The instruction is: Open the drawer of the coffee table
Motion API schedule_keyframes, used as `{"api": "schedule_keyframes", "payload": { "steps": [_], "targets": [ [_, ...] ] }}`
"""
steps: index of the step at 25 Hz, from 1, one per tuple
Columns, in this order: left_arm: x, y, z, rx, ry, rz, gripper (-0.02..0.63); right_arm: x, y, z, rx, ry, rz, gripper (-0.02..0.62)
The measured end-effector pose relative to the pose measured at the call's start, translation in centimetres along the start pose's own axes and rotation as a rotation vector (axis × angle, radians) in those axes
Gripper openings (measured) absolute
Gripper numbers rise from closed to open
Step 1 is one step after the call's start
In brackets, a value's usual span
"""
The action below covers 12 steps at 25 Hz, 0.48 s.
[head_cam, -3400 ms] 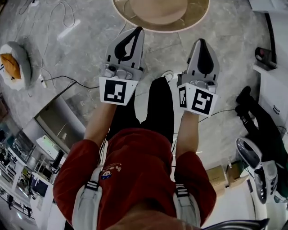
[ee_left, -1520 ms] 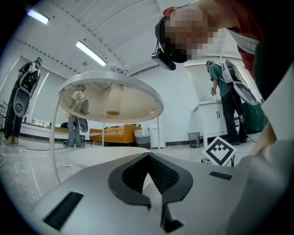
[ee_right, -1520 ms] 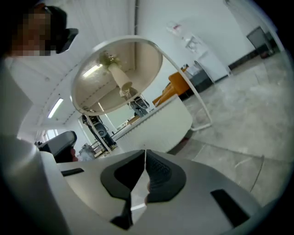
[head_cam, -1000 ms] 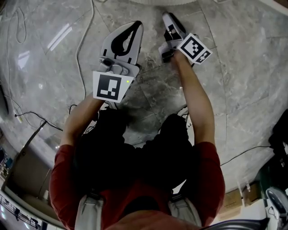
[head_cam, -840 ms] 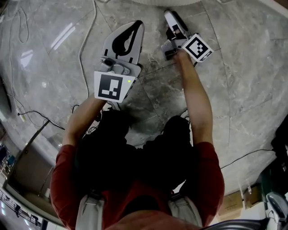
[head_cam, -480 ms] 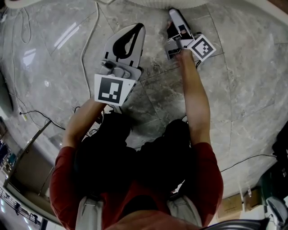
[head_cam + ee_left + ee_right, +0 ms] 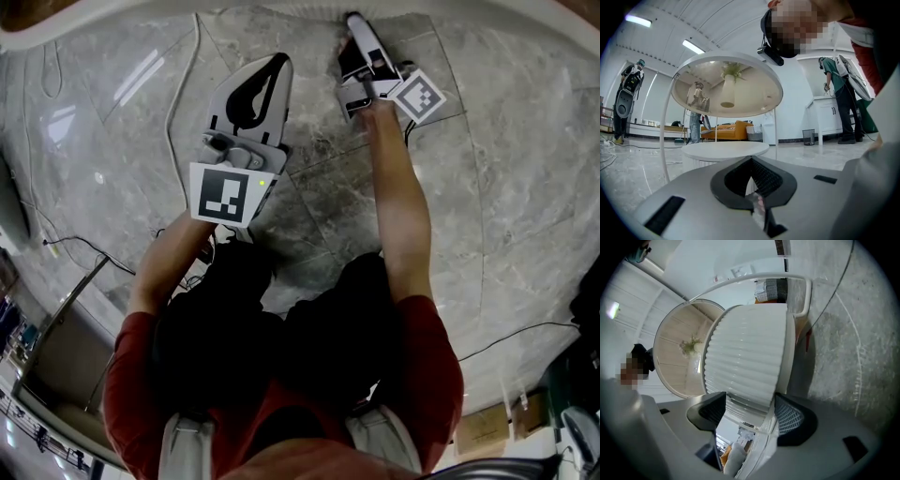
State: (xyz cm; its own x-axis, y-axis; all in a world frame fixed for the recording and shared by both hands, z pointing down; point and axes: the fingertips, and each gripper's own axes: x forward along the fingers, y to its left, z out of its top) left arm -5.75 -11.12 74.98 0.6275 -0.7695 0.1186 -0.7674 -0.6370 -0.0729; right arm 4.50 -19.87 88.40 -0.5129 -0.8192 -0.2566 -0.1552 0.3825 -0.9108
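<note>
Crouching on the grey marble floor [image 7: 487,187], a person faces the white coffee table [image 7: 724,150]. Beyond the table stand an orange sofa [image 7: 729,130], a waste bin [image 7: 808,137] and someone at white cabinets [image 7: 829,119]. A thin cable [image 7: 183,103] trails over the floor to the table's left, and a slim white frame leg [image 7: 665,140] rises beside its base. The left gripper [image 7: 279,61] hangs short of the table, fingers pressed together on nothing. The right gripper [image 7: 749,412] sits against the table's base, fingers spread wide either side of the drawer [image 7: 745,362], a white ribbed drum beneath the round top.
</note>
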Motion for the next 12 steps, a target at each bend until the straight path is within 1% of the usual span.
{"api": "schedule_keyframes", "payload": {
  "steps": [3, 12],
  "targets": [
    [0.03, -0.1, -0.5, 0.008, 0.01, -0.004, 0.012, 0.06, 0.47, -0.02, -0.022, 0.009, 0.017, 0.308],
    [0.4, 0.01, -0.47, 0.004, -0.007, 0.007, 0.012, 0.22, 0.76, -0.22, -0.034, 0.026, 0.013, 0.307]
  ]
}}
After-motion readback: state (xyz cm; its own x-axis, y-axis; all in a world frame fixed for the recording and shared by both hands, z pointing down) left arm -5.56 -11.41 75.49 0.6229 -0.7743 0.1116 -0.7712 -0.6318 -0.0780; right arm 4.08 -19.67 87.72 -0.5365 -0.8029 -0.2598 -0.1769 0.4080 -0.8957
